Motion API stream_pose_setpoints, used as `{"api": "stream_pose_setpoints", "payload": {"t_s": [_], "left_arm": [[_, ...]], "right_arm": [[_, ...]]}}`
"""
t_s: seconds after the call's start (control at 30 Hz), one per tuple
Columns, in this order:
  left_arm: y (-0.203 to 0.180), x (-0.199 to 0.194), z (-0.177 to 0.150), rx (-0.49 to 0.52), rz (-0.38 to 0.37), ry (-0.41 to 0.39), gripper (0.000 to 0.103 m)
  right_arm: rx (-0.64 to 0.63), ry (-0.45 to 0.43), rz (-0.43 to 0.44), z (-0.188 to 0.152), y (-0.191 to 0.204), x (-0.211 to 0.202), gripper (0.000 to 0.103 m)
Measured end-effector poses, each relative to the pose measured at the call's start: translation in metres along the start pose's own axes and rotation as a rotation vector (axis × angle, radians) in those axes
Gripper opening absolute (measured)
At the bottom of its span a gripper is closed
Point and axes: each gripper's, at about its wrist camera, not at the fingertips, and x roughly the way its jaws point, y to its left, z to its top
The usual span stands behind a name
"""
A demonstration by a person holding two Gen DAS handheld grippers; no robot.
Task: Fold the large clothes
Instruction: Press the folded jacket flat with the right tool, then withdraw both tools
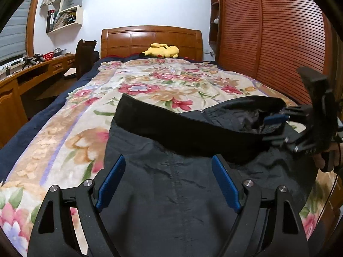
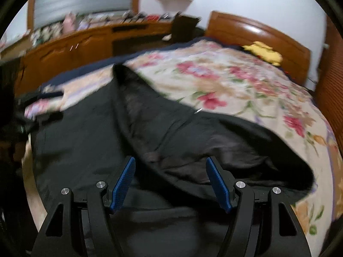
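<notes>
Lying between both grippers' spread jaws, black garment [image 1: 171, 188] covers the floral bedspread [image 1: 150, 81].

1. Open floral blanket [image 1: 150, 81] beyond the black garment [image 1: 171, 182]; free passage up to the headboard [image 1: 150, 40].
2. Yellow plush toy [image 1: 160, 51] sitting at the head end, well apart.
3. Slatted wardrobe [image 1: 278, 42] hard along the right bed edge.
4. Desk [image 1: 32, 72] and chair [image 1: 85, 57] flanking the left side.
5. Raised garment fold [image 2: 193, 139] between both grippers.
</notes>
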Motion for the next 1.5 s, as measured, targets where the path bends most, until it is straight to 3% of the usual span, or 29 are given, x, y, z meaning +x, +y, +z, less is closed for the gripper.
{"api": "stream_pose_setpoints", "payload": {"t_s": [0.03,0.13,0.17,0.2,0.27,0.47,0.63,0.67,0.7,0.77,0.8,0.87,0.97,1.1,1.33,1.47,1.5], "left_arm": [[0.001,0.001,0.000,-0.002,0.000,0.002,0.083],[0.006,0.002,0.000,-0.009,-0.006,0.007,0.083],[0.006,0.002,0.000,-0.010,-0.006,0.007,0.083],[0.007,0.002,0.000,-0.009,-0.006,0.005,0.083],[0.008,0.002,0.001,-0.011,-0.007,0.001,0.083],[0.007,0.006,0.001,-0.009,-0.019,0.012,0.083],[0.004,0.012,-0.001,-0.007,-0.030,0.025,0.083],[0.004,0.013,-0.002,-0.008,-0.032,0.028,0.083],[0.004,0.014,-0.002,-0.011,-0.037,0.030,0.083],[0.002,0.014,-0.003,-0.017,-0.043,0.029,0.083],[0.002,0.014,-0.002,-0.017,-0.045,0.026,0.083],[-0.001,0.012,-0.003,-0.014,-0.059,0.016,0.084],[-0.007,0.008,-0.003,-0.006,-0.070,0.002,0.092],[-0.013,0.005,-0.001,-0.001,-0.099,-0.008,0.092],[-0.030,0.015,-0.006,0.039,-0.084,0.025,0.092],[-0.036,0.020,-0.007,0.048,-0.081,0.034,0.092],[-0.036,0.020,-0.007,0.048,-0.078,0.034,0.092]], "right_arm": [[-0.013,0.028,0.002,0.001,0.001,0.006,0.070],[-0.073,0.097,-0.039,0.009,0.003,0.025,0.037],[-0.087,0.106,-0.041,0.013,0.003,0.030,0.011],[-0.098,0.111,-0.047,0.019,0.001,0.035,0.004],[-0.118,0.100,-0.094,0.032,-0.003,0.043,0.003],[-0.072,0.036,-0.227,0.089,-0.034,0.075,0.003],[-0.064,0.038,-0.294,0.108,-0.035,0.112,0.004],[-0.051,0.063,-0.302,0.107,-0.036,0.118,0.015],[-0.028,0.086,-0.313,0.106,-0.037,0.122,0.034],[0.029,0.108,-0.328,0.105,-0.045,0.123,0.056],[0.050,0.102,-0.323,0.104,-0.050,0.117,0.063],[0.078,0.090,-0.340,0.106,-0.059,0.103,0.068],[0.128,0.082,-0.356,0.096,-0.074,0.076,0.068],[0.187,0.104,-0.394,0.068,-0.104,0.055,0.068],[0.386,0.205,-0.372,0.009,-0.162,0.065,0.067],[0.459,0.226,-0.301,-0.012,-0.183,0.072,0.059],[0.475,0.222,-0.281,-0.016,-0.186,0.074,0.051]]}}
